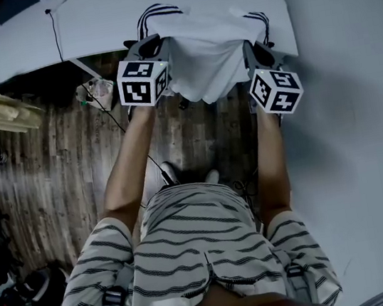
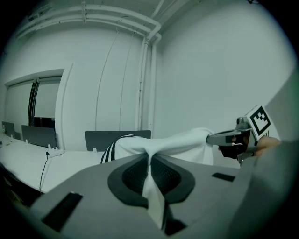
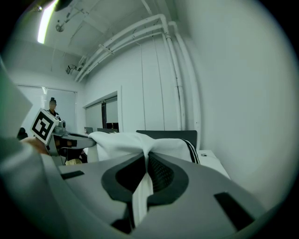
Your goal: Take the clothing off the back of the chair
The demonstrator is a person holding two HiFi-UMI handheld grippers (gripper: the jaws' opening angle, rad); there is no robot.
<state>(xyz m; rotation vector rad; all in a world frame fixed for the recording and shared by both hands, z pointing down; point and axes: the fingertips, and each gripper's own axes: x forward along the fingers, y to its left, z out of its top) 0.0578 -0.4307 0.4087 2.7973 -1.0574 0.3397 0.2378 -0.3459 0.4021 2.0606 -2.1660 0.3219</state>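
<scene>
- Shirt point(image 1: 208, 52), white with dark stripes: stretched between both tools, hanging below them.
- Left tool point(image 2: 150, 163): clenched on one edge.
- Right tool point(image 3: 145, 163): clenched on the other edge.
- Table point(image 1: 84, 21): just beyond.

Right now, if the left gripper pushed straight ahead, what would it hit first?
The white garment: the left gripper is shut on it and the cloth bunches right ahead. Beyond that, probably the white desk and its dark panel; depth is unclear.

White shirt point(image 1: 209, 59) with black stripes, outstretched
</scene>
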